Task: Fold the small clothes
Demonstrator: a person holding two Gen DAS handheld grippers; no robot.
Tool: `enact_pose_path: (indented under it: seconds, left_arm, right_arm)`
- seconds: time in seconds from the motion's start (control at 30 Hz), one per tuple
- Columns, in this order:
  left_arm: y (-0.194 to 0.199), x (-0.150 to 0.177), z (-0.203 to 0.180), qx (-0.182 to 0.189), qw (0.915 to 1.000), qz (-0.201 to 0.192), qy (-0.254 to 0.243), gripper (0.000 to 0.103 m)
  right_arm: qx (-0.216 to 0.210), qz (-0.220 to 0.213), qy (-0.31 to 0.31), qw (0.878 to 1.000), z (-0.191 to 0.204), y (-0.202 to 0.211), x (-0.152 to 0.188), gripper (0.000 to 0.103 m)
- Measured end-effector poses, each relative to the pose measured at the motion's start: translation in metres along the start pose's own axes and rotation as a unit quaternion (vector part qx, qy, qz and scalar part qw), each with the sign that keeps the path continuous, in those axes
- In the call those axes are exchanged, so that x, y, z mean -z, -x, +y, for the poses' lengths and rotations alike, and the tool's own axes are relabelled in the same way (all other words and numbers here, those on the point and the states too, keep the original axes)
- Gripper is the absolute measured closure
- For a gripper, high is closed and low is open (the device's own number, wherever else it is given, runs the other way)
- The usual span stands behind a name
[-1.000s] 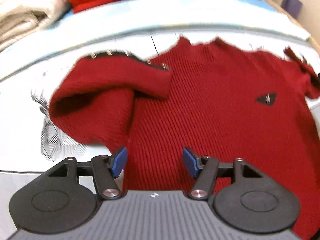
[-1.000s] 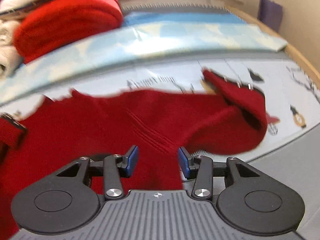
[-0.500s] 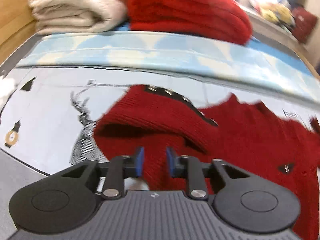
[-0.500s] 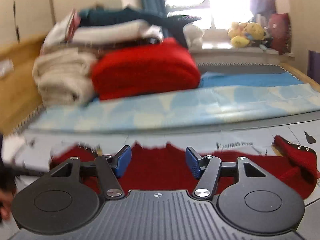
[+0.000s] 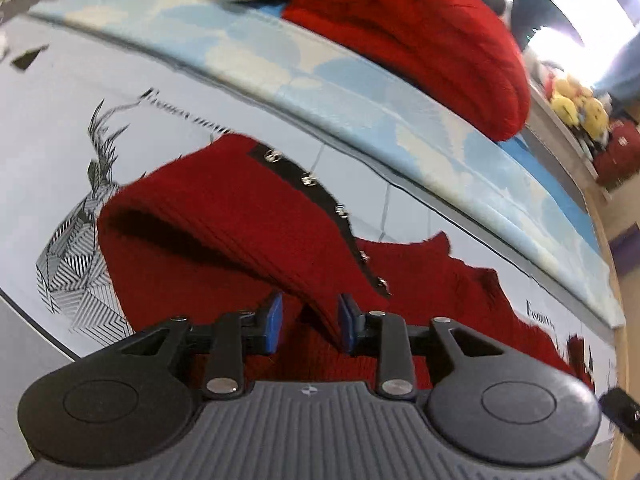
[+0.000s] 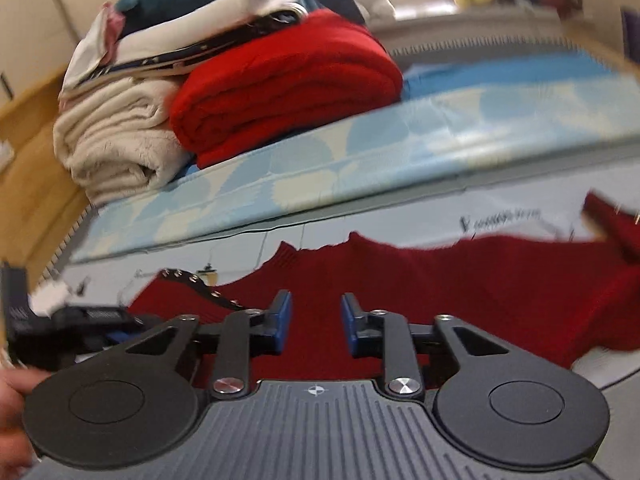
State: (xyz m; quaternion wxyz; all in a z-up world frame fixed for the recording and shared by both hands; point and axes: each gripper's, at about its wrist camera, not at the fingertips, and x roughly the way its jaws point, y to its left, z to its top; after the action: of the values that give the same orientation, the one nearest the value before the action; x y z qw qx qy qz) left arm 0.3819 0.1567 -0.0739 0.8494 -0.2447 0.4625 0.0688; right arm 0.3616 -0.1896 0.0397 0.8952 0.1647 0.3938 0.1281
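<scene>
Left wrist view: we are looking down past the left claw at a dark red knit sweater lying spread on a pale printed bedsheet. One sleeve is lying folded over the body of the sweater, its black trim with small metal studs running along the top edge. The left claw's jaws have just been opening a little; they are standing apart, and the edge of the folded sleeve is sitting between the blue pads, close against the right one, though we cannot tell whether it is touching. A geometric deer print on the sheet is showing just left of the sleeve. From the right wrist view we are seeing the right claw over the sweater's body below the collar, its jaws having just been closing but standing apart with only fabric beneath them, nothing pinched. The other sleeve is lying blurred at the far right. The left gripper's black body and part of a hand are showing at the left edge. Behind the sweater a light blue patterned blanket is running across the bed, and on it are sitting a folded red knit, cream towels and a stack of other clothes.
</scene>
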Motion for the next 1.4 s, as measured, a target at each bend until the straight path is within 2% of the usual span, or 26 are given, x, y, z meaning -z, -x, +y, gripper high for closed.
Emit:
enact_pose_path:
  seconds: [0.2,0.37,0.5,0.57,0.67,0.77,0.83,0.9,0.93,0.97,1.03,1.07,1.1,1.13,1.17,1.23,1.3,1.4]
  left_arm:
    - [-0.014,-0.007,0.01,0.009,0.9992,-0.011,0.037,0.066]
    - [-0.022,-0.011,0.014,0.016,0.9977,-0.016,0.063,0.068]
    - [-0.019,-0.014,0.013,-0.003,0.9982,-0.018,0.057,0.093]
    - [-0.008,-0.016,0.007,0.008,0.998,-0.027,0.056,0.095]
    - [0.013,-0.017,-0.007,0.047,0.9968,-0.037,0.054,0.097]
    - [0.027,-0.008,-0.023,0.119,0.99,-0.019,0.073,0.097]
    - [0.026,0.009,-0.043,0.176,0.9819,0.017,0.068,0.097]
    - [0.016,0.029,-0.065,0.22,0.9721,0.068,0.047,0.097]
    - [0.009,0.04,-0.075,0.23,0.9675,0.099,0.033,0.096]
    - [-0.002,0.053,-0.086,0.232,0.9624,0.141,0.015,0.096]
    - [-0.016,0.074,-0.102,0.21,0.9559,0.203,-0.033,0.095]
    - [-0.018,0.081,-0.11,0.192,0.9537,0.219,-0.074,0.095]
    - [-0.016,0.083,-0.115,0.182,0.9529,0.219,-0.105,0.095]
    - [-0.012,0.08,-0.116,0.179,0.9534,0.21,-0.123,0.095]
    - [-0.007,0.073,-0.115,0.181,0.9554,0.196,-0.126,0.089]
    - [0.005,0.054,-0.107,0.175,0.9641,0.16,-0.12,0.081]
    - [0.014,0.032,-0.093,0.139,0.9771,0.114,-0.114,0.078]
    - [0.018,0.012,-0.072,0.083,0.9891,0.074,-0.096,0.078]
  right_arm:
    - [-0.025,0.033,-0.034,0.999,-0.005,-0.018,-0.001,0.075]
    - [-0.027,0.051,-0.068,0.996,-0.01,-0.029,0.004,0.074]
    - [-0.026,0.061,-0.08,0.995,-0.012,-0.034,0.007,0.074]
    - [-0.025,0.066,-0.092,0.993,-0.014,-0.037,0.009,0.074]
    - [-0.026,0.074,-0.113,0.991,-0.018,-0.041,0.012,0.074]
    - [-0.025,0.083,-0.14,0.986,-0.024,-0.046,0.016,0.074]
    - [-0.02,0.086,-0.168,0.982,-0.03,-0.048,0.018,0.073]
    - [0.001,0.066,-0.201,0.977,-0.04,-0.044,0.015,0.073]
    - [0.013,0.052,-0.21,0.976,-0.045,-0.04,0.013,0.073]
    - [0.032,0.031,-0.22,0.974,-0.051,-0.035,0.01,0.073]
    - [0.078,-0.007,-0.234,0.969,-0.062,-0.024,0.006,0.073]
    - [0.091,-0.015,-0.238,0.967,-0.066,-0.021,0.006,0.073]
    - [0.101,-0.018,-0.245,0.964,-0.071,-0.02,0.007,0.073]
    - [0.104,-0.016,-0.252,0.962,-0.075,-0.02,0.008,0.073]
    - [0.108,-0.008,-0.261,0.959,-0.078,-0.021,0.011,0.073]
    - [0.114,0.015,-0.275,0.955,-0.081,-0.026,0.019,0.069]
    - [0.116,0.048,-0.296,0.947,-0.083,-0.034,0.033,0.066]
    - [0.121,0.107,-0.323,0.932,-0.081,-0.044,0.053,0.066]
